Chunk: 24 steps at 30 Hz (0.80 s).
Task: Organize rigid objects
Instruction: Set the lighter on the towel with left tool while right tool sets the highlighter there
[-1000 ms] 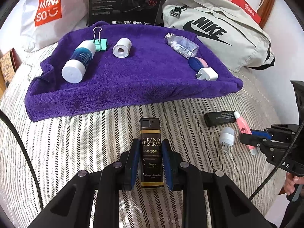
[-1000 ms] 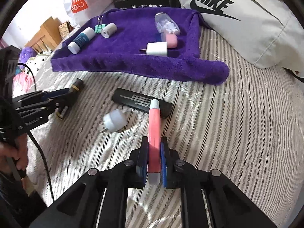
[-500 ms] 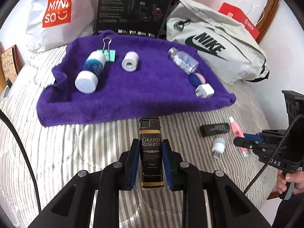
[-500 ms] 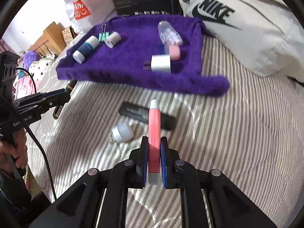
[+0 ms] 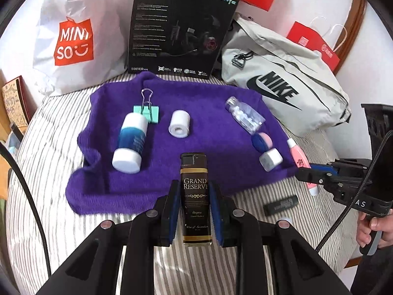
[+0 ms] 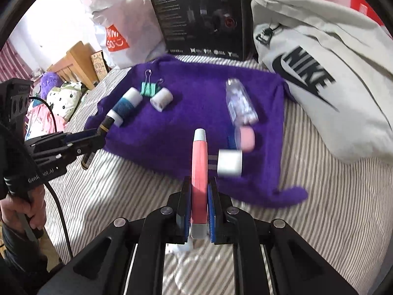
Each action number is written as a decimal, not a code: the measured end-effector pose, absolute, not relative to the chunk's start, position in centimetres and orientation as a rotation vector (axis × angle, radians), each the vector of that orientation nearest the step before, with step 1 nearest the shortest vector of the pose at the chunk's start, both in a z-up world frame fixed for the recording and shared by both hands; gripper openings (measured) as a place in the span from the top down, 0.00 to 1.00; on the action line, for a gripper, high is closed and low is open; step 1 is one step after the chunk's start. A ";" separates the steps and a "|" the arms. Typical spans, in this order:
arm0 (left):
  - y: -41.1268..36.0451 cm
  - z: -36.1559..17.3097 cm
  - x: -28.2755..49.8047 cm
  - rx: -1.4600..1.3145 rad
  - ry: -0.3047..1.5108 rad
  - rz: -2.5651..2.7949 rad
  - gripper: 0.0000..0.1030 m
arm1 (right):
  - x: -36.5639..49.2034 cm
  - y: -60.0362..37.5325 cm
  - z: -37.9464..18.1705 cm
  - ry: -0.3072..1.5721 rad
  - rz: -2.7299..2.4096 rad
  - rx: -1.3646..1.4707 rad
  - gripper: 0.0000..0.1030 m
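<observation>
Left gripper (image 5: 195,211): jaws closed on black lighter (image 5: 195,196), held above near edge of purple towel (image 5: 172,162). Right gripper (image 6: 199,209): jaws closed on pink tube (image 6: 199,172), held over towel's near edge beside white plug (image 6: 229,163). On towel, spread over striped bed (image 6: 319,209): clip (image 5: 146,113), blue-white bottle (image 5: 131,145), tape roll (image 5: 179,123), clear pill bottle (image 5: 245,118).

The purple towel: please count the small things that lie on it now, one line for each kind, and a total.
Bottles: 2, a white and blue bottle and a clear pill bottle
Binder clip: 1
Tape roll: 1
Plug adapter: 1
Pink and blue case: 1
Total: 6
</observation>
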<state>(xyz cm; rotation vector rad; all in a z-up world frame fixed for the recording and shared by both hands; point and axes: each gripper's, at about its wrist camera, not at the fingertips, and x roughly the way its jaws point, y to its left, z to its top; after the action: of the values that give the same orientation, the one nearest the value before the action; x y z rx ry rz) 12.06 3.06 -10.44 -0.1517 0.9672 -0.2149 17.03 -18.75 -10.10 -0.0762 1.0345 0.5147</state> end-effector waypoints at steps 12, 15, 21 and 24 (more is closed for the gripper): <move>4.2 -11.2 16.2 -0.160 0.983 -0.189 0.78 | 25.5 -15.0 -12.9 1.080 0.496 -0.084 0.88; 4.7 -11.5 16.4 -0.165 0.988 -0.179 0.78 | 27.0 -14.5 -14.0 1.095 0.486 -0.086 0.88; 5.2 -11.9 16.7 -0.174 0.999 -0.177 0.78 | 28.7 -13.2 -15.4 1.107 0.439 -0.135 0.88; 5.2 -12.1 16.9 -0.176 1.002 -0.179 0.78 | 28.9 -12.7 -15.7 1.096 0.428 -0.164 0.88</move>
<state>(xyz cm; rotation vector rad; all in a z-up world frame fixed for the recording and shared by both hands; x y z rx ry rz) 16.85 5.17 -12.11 -0.1759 1.0024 -0.1788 28.90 -12.66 -15.66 -0.1639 1.0961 0.4276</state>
